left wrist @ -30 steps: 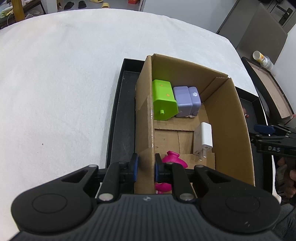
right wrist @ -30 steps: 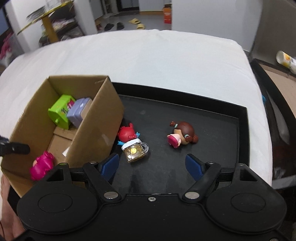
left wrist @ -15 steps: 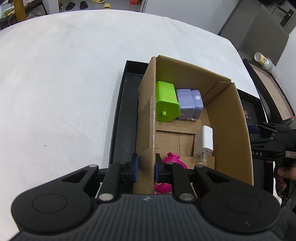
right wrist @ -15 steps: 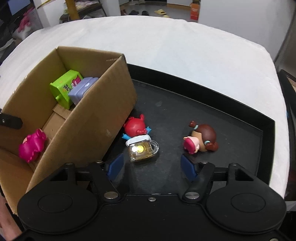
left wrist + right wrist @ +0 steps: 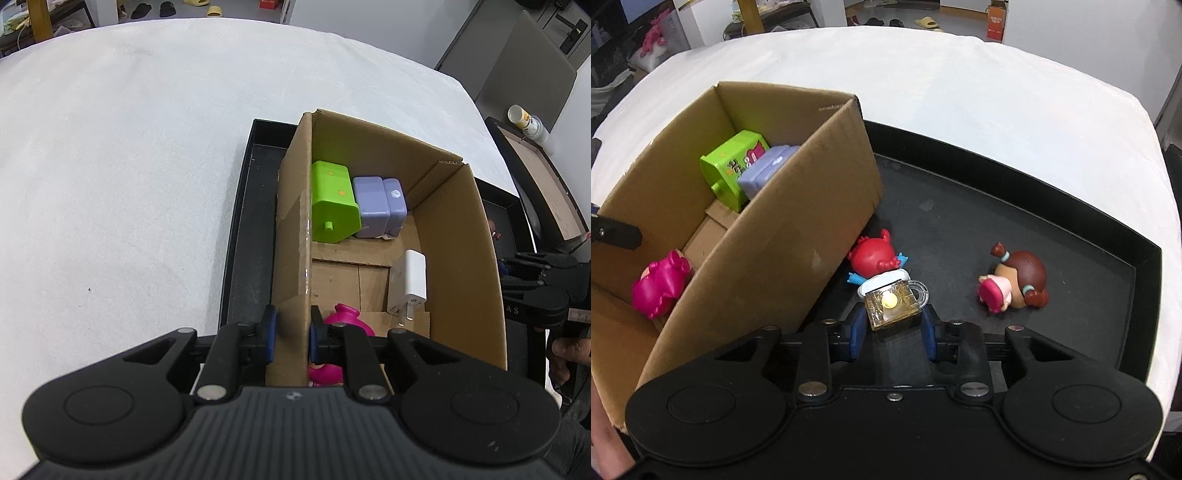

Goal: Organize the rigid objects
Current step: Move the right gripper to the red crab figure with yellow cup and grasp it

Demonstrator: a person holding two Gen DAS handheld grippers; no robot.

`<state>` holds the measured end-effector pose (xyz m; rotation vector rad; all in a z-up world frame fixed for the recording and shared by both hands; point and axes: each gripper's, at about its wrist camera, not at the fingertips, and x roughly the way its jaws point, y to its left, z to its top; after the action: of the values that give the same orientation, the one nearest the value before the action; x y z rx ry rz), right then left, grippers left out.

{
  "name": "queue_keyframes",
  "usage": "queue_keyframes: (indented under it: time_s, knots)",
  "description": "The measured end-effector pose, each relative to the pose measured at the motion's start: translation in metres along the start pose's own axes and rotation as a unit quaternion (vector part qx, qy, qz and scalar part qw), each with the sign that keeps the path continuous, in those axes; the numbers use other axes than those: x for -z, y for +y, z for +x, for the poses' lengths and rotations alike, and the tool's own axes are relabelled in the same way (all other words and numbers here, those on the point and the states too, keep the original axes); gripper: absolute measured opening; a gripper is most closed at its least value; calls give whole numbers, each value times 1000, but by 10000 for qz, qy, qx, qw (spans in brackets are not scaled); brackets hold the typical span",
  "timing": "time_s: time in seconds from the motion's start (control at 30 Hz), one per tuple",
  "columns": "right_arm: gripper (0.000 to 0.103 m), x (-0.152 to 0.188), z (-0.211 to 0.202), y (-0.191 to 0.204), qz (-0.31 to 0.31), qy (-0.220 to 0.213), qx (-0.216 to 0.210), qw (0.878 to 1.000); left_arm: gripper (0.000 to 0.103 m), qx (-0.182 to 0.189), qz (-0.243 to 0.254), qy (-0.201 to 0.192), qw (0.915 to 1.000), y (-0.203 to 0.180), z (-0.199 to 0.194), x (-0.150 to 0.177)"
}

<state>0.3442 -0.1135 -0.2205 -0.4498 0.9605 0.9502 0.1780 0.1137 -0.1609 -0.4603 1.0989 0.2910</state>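
Right wrist view | right gripper (image 5: 893, 328) closing, pads against the clear mug figurine (image 5: 892, 301) on the black tray (image 5: 1071, 236) | left gripper (image 5: 291, 334) clamped on the cardboard box (image 5: 295, 221) wall | box stands in tray

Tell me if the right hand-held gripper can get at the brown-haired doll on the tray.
Probably not yet: the right hand-held gripper is shut on the red figure's mug. The doll itself lies in the open, nothing around it.

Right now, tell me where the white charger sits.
In the left wrist view, the white charger lies inside the cardboard box, against its right wall, between the purple block and the pink toy.
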Motion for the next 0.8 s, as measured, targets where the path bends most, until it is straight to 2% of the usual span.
queue_keyframes:
  time_s: [0.8]
  knots:
    - [31, 69, -40, -14, 1021, 578, 183, 9929, 16, -22, -22, 3, 10000, 1, 0, 0]
